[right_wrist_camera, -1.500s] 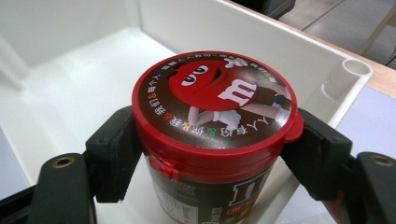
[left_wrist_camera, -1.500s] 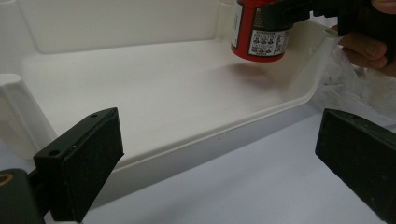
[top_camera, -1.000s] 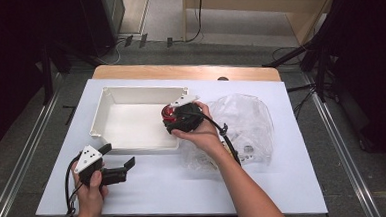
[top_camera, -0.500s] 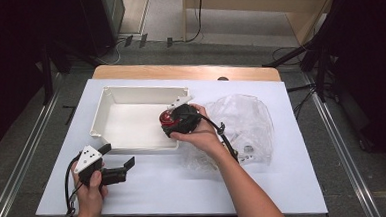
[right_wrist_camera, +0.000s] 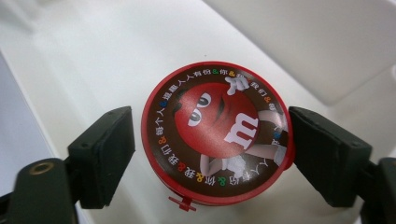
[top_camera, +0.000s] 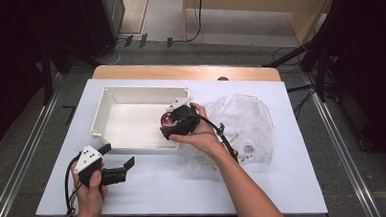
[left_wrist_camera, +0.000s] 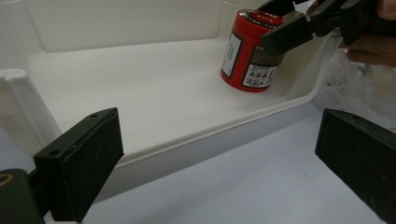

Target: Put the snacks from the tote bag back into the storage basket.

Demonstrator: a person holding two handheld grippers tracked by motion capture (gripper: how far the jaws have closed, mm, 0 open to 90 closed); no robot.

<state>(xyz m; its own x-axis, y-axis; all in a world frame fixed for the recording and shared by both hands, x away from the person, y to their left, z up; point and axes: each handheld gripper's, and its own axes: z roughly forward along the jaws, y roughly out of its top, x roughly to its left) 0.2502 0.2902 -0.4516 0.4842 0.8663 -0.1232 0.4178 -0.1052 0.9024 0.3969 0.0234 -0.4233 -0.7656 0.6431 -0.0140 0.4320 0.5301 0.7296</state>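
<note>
A red can with a cartoon lid stands upright on the floor of the white tray, in its near right corner. My right gripper hangs over it, open; its jaws flank the lid, with a thin gap at the left jaw. From the left gripper view the can rests on the tray floor with the right gripper around its top. My left gripper is open and holds nothing. It sits low over the table just in front of the tray's near wall.
A crumpled clear plastic bag with small parts inside lies right of the tray. White sheet covers the table, whose wooden edge is at the back. Cables trail on the floor beyond.
My right gripper has moved slightly left and down into the tray with the can. The left gripper has stayed where it was.
</note>
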